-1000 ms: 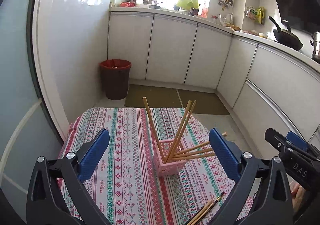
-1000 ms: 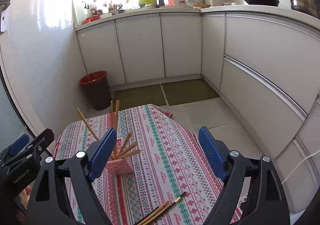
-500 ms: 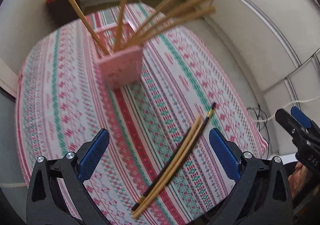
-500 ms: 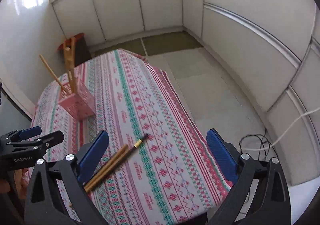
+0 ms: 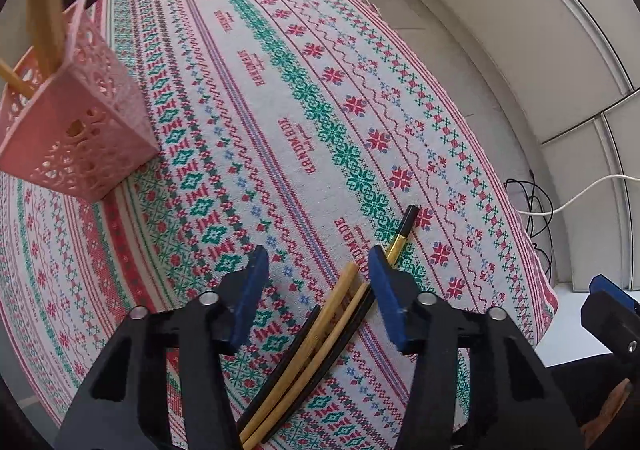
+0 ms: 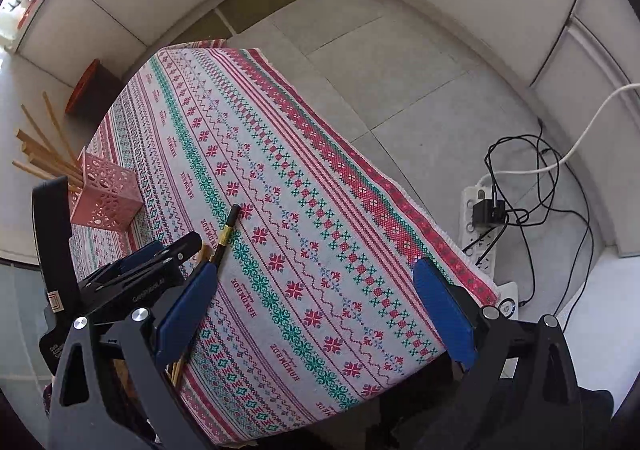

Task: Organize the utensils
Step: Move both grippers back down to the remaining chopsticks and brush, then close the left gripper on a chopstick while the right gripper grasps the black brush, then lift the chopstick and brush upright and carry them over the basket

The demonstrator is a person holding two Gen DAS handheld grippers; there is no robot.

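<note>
The left gripper (image 5: 316, 282) hangs low over the chopsticks (image 5: 320, 334), its jaws partly open and astride the loose bundle, holding nothing yet; the right gripper (image 6: 316, 298) waits with jaws wide apart and empty, out over the cloth beyond the bundle, away from the holder. The chopsticks, two bamboo and two black with a gold band, lie flat on the tabletop (image 5: 248, 97), well apart from the pink holder (image 5: 76, 129), which already carries several bamboo sticks leaning outward. The step in hand looks like the pick-up. To do it well, I judge the jaws should come down until the pads bracket every stick, not just the near two, then close square across the shafts so they stack rather than roll or scissor; the far black stick sits right by the one pad and could slip out underneath. A grip nearer mid-length than the tips would keep the bundle from drooping on the carry. The cloth may drag under the pads, so a light touch suits. For room, the cloth between the bundle and the holder lies bare, giving a clean path. The bundle lies near the tabletop's near edge, so a nudged stick could fall to the floor. The sticks fanning from the holder call for an approach from above.
</note>
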